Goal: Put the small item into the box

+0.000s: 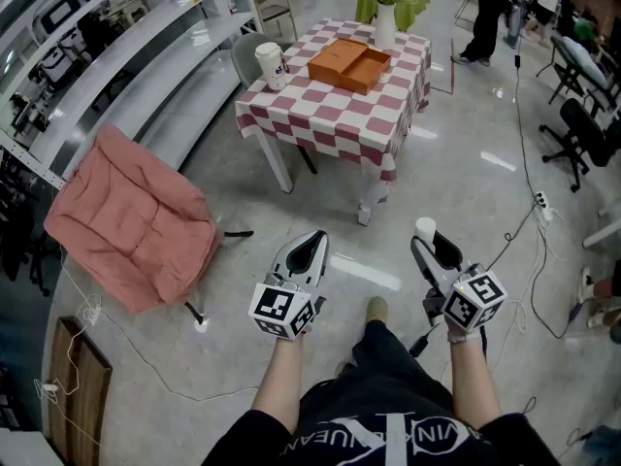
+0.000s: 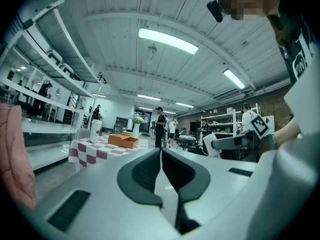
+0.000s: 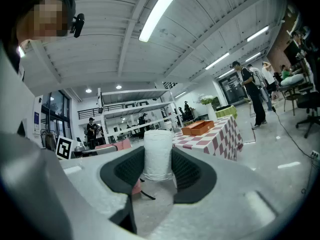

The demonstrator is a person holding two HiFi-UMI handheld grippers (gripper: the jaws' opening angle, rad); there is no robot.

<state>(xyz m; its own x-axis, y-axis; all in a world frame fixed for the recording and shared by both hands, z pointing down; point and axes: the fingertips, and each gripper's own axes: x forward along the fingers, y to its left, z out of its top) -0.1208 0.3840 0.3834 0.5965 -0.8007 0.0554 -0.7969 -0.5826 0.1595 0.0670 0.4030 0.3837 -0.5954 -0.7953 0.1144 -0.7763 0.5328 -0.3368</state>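
A small white cylinder [image 3: 158,154] stands upright between the black pads of my right gripper [image 3: 158,170], which is shut on it. In the head view that gripper [image 1: 430,244] is at lower right over the floor, with the white item [image 1: 425,228] at its tip. My left gripper [image 1: 309,250] hangs at lower centre, its jaws shut with nothing between them; in the left gripper view the pads of that left gripper [image 2: 161,170] meet. The orange open box [image 1: 349,64] lies on the checkered table [image 1: 330,115] well ahead of both grippers.
A white paper cup [image 1: 271,65] and a white vase of flowers [image 1: 384,19] stand on the table beside the box. A pink padded chair [image 1: 131,219] is at left, shelving [image 1: 116,56] along the left wall. Cables [image 1: 524,231] cross the floor at right; people and office chairs stand far back.
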